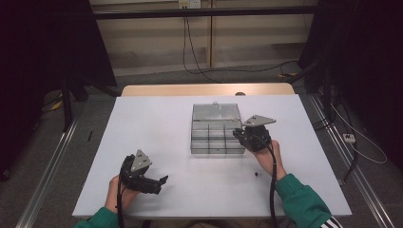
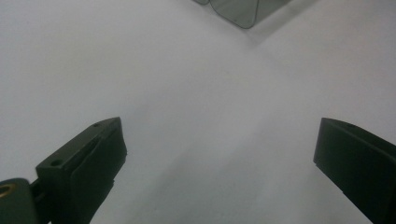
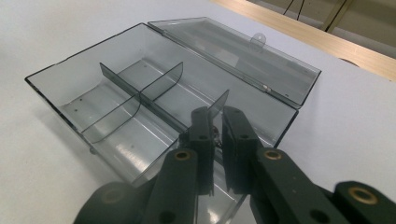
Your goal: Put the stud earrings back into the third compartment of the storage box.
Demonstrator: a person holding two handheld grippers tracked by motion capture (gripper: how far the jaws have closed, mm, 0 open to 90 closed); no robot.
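Note:
A clear plastic compartment box [image 1: 216, 142] stands in the middle of the white table [image 1: 157, 123], its lid [image 1: 216, 112] folded open toward the far side. My right gripper [image 1: 241, 135] reaches into the box's right end. In the right gripper view its jaws [image 3: 215, 114] are nearly together, pinching a thin clear divider [image 3: 219, 102] that stands upright inside the box [image 3: 84, 93]. Other dividers [image 3: 140, 88] stand in the left part. My left gripper [image 1: 161, 184] rests near the table's front left with its jaws wide apart over bare table [image 2: 219, 135]; a corner of the box [image 2: 233, 11] shows far ahead.
A small dark speck [image 1: 257, 174] lies on the table near my right forearm. A wooden strip [image 1: 204, 89] runs along the table's far edge. Cables lie on the floor beyond it, and rails run along both sides of the table.

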